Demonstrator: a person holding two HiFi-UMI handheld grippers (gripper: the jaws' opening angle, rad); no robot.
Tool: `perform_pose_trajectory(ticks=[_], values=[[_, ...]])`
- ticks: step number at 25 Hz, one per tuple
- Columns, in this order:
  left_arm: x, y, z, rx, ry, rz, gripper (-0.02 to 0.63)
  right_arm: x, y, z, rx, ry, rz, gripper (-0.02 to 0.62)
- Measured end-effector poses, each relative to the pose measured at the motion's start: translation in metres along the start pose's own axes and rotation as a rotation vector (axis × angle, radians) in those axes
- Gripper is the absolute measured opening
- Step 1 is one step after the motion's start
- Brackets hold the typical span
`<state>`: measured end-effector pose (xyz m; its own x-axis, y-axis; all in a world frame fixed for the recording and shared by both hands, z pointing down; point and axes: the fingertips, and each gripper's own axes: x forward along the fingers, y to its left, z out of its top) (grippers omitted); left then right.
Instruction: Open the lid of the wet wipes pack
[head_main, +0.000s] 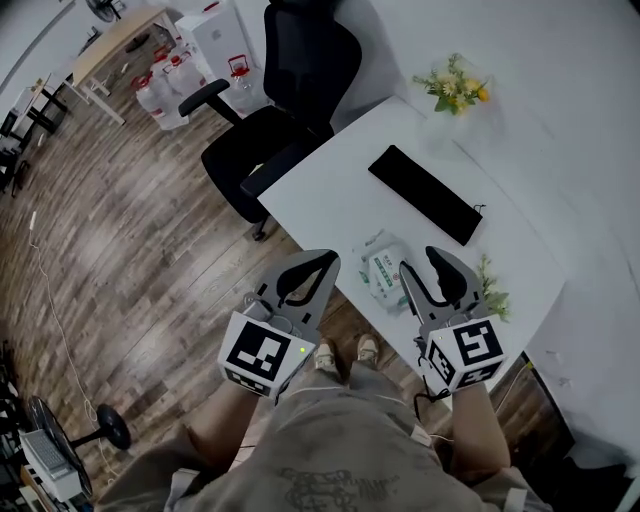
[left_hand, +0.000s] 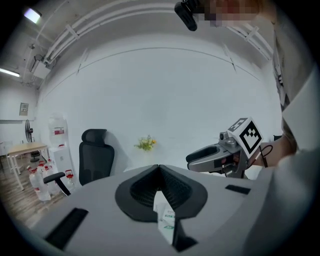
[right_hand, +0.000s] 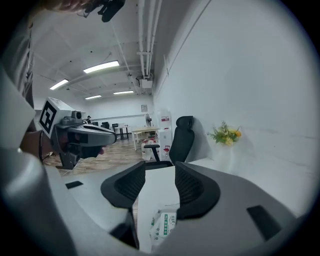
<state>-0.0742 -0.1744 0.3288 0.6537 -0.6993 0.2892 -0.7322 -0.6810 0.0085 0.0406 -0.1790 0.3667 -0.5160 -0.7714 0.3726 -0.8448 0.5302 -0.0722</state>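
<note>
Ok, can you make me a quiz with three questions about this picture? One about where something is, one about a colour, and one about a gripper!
1. Where is the wet wipes pack?
A in a basket
B on the white table
C on a shelf

2. What colour is the office chair?
A red
B black
C yellow

3. How is the right gripper?
A open, holding nothing
B shut on the pack
C shut on a pen

Answers:
1 B, the pack lies flat on the tabletop near its front edge.
2 B, its seat, back and armrests are all black.
3 A, its jaws stand apart, and the pack lies on the table beyond them.
</note>
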Motion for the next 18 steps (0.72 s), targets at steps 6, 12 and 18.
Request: perform_pose_trajectory(ticks=[6, 12, 18], values=[[0.044, 0.006, -0.071, -0.043, 0.148, -0.012, 0.017, 0.04, -0.011, -0.056, -0.019, 0.13, 0.02, 0.209], [0.079, -0.005, -0.135, -0.091, 0.261, -0.069, 0.017, 0.075, -0.02, -0.118, -0.027, 0.252, 0.032, 0.219], [0.106, -0.015, -0.188, -0.136, 0.327, -0.097, 0.017, 0.096, -0.015, -0.168, -0.035, 0.352, 0.044, 0.227]])
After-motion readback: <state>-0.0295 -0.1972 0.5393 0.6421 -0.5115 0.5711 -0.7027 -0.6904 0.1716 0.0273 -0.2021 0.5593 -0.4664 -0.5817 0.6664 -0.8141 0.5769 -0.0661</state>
